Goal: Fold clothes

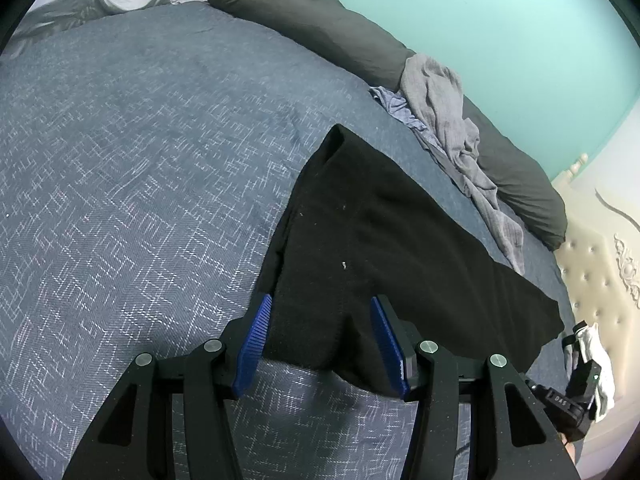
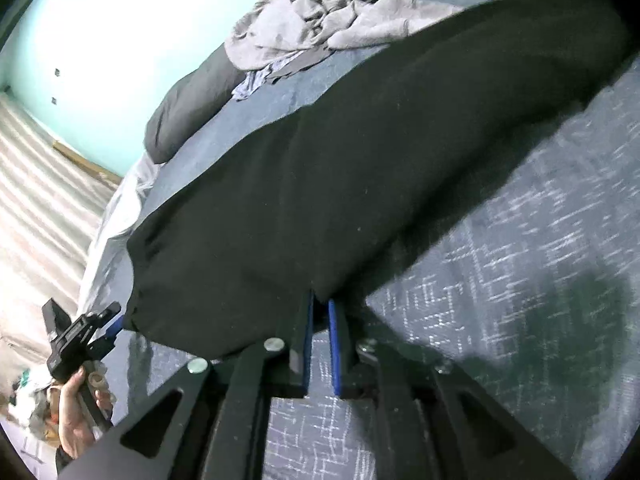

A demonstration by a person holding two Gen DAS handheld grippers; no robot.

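Here, both grippers meet the near edge of a black knit garment (image 1: 400, 232) spread on a bed.

The right gripper (image 2: 320, 308) has its blue-padded fingers (image 2: 335, 344) drawn nearly together, pinching the garment's near hem, which drapes over their tips. The left gripper (image 1: 320, 308) stands half open, its ribbed blue pads (image 1: 256, 340) either side of a fold of the same black cloth without pressing on it. The garment lies long and flat across a blue-grey bedspread with a white crosshatch weave (image 1: 140, 160). Beyond it sits a crumpled pile of pale grey clothing (image 1: 452, 120) with a bit of striped blue fabric (image 1: 396, 106) beside it, against a long dark grey bolster pillow (image 1: 312, 16) below a turquoise wall (image 1: 500, 20). In the right wrist view a bare hand (image 2: 80, 412) holds the left gripper's handle.
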